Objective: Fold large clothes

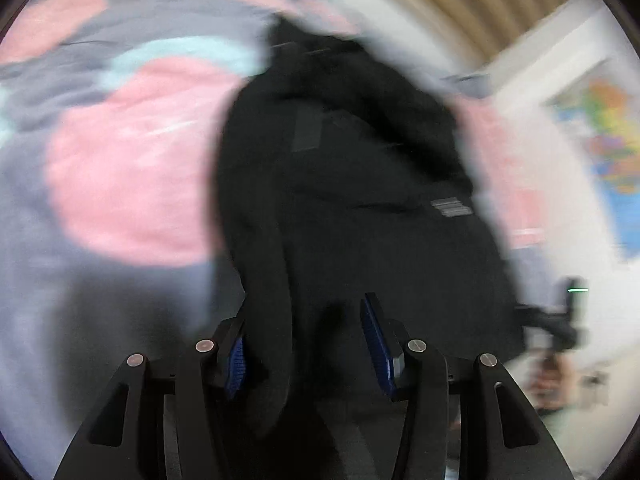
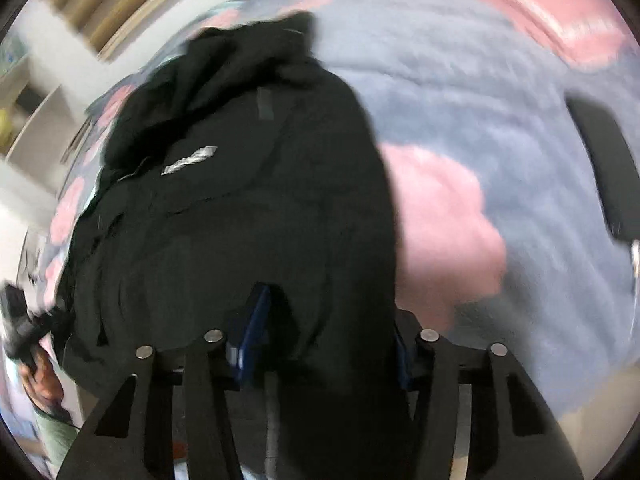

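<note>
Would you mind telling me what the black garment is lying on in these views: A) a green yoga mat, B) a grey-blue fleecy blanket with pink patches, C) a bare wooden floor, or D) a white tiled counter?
B: the black garment is spread over a soft grey-blue blanket with large pink patches, seen around the garment in the left wrist view too.
</note>
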A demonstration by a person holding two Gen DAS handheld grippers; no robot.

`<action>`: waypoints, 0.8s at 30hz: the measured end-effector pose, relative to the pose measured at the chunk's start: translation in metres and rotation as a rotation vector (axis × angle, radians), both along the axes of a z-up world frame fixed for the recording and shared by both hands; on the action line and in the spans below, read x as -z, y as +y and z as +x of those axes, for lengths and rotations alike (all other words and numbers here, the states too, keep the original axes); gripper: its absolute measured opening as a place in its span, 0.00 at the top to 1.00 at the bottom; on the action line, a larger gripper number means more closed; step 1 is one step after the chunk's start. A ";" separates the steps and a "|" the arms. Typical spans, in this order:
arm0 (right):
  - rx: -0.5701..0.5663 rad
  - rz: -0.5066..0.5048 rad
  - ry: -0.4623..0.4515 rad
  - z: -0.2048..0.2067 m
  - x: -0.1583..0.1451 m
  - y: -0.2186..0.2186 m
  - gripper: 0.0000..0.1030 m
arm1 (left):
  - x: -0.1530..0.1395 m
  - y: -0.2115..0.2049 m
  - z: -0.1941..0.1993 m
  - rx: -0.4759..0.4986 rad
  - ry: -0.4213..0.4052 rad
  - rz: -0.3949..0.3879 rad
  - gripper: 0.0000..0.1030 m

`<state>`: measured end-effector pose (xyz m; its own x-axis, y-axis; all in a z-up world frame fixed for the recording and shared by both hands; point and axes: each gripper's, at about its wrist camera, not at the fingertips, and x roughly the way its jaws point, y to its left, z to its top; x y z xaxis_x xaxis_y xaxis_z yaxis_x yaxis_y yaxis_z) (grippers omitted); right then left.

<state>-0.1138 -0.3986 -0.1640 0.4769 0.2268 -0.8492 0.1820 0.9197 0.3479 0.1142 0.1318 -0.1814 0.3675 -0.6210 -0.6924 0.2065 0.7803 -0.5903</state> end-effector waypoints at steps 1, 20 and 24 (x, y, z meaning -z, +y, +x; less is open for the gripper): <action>-0.028 0.047 -0.046 -0.002 -0.010 0.007 0.46 | -0.007 -0.003 -0.002 0.012 -0.026 -0.028 0.51; -0.097 0.197 -0.035 -0.022 0.012 0.034 0.45 | 0.033 0.006 -0.039 -0.019 0.015 -0.079 0.51; -0.099 0.141 -0.004 -0.014 0.024 0.043 0.50 | 0.042 -0.018 -0.033 -0.016 0.025 -0.001 0.53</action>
